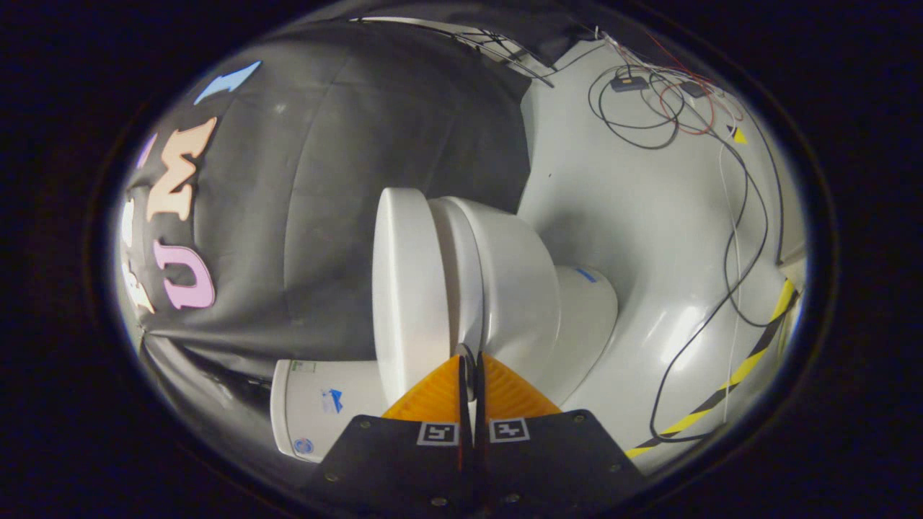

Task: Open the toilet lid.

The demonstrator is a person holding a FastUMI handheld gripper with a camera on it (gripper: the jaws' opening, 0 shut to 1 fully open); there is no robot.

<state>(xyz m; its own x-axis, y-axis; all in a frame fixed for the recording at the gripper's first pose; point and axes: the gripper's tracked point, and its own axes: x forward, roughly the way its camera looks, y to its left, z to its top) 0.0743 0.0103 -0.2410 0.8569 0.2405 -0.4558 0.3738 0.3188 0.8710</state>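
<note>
The view is rolled on its side, so the white toilet lies sideways ahead of me. Its lid [405, 288] rests flat against the seat [453, 274], and the bowl [519, 288] and base [588, 317] lie beyond on the right. My gripper [470, 360] has its two orange fingers [433, 393] pressed almost together, tips touching the toilet's rim near where the seat meets the bowl. A thin grey edge shows between the tips; I cannot tell whether they pinch it.
The white tank [317, 411] lies left of the fingers, against the black cloth wall. The white floor [649, 238] carries loose cables [728, 288], small boxes [629, 83] and a yellow-black tape stripe [728, 382].
</note>
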